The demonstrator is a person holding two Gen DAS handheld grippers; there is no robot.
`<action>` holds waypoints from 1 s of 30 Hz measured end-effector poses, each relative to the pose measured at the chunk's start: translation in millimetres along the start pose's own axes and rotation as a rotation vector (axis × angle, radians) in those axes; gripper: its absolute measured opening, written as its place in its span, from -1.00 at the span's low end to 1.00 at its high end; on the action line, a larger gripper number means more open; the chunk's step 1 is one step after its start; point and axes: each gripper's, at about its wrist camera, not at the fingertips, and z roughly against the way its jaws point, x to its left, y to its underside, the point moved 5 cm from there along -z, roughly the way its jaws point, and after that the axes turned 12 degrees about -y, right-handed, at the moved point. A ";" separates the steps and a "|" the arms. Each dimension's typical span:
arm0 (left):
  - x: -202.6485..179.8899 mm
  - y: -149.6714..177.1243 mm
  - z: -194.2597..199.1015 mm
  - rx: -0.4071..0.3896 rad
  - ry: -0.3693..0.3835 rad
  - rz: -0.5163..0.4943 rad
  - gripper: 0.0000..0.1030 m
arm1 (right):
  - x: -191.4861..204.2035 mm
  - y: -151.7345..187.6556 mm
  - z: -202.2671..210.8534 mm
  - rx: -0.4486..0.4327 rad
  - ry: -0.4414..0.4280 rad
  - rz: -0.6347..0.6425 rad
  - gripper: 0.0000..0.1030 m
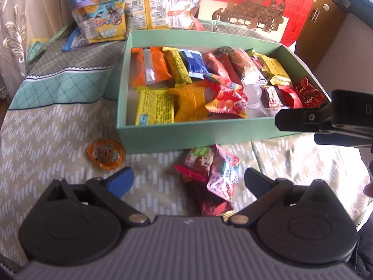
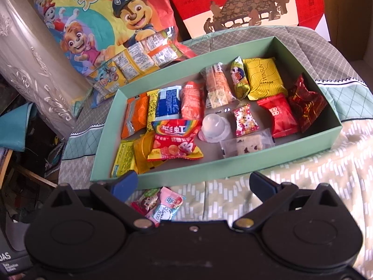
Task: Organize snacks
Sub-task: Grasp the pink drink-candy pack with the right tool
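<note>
A mint green box (image 1: 177,133) (image 2: 275,166) on the patterned cloth holds several wrapped snacks. In front of it lie a pink snack packet (image 1: 223,175) (image 2: 169,206), a red and green packet (image 1: 200,159) beside it, and an orange jelly cup (image 1: 105,154). My left gripper (image 1: 188,182) is open, just above the pink packet, holding nothing. My right gripper (image 2: 193,185) is open and empty, just in front of the box's near wall. It also shows in the left wrist view (image 1: 303,121) at the box's right corner.
A cartoon gift bag (image 2: 105,21) with spilled yellow packets (image 1: 105,21) lies behind the box. A red gift box (image 2: 251,2) stands at the back. A curtain (image 2: 28,65) hangs on the left. A wooden cabinet (image 1: 319,16) is at the right.
</note>
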 end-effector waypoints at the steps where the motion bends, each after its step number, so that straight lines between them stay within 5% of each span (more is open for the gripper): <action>1: 0.8 7.4 -3.9 0.018 0.001 0.000 1.00 | 0.1 6.6 -4.6 0.018 -0.012 -0.012 1.00; 6: -3.1 29.9 -17.0 0.060 -0.010 -0.029 1.00 | 1.6 29.9 -20.2 0.080 -0.051 -0.041 0.91; 11: -17.1 33.3 -28.9 0.076 -0.011 -0.059 1.00 | 0.9 39.3 -38.2 0.136 -0.079 -0.075 0.25; 13: -18.3 33.2 -31.0 0.058 -0.031 -0.069 1.00 | 1.7 41.0 -46.1 0.152 -0.098 -0.097 0.13; 30: 0.5 29.6 -36.9 0.049 -0.055 -0.030 1.00 | 12.9 40.4 -76.2 0.168 -0.105 -0.095 -0.09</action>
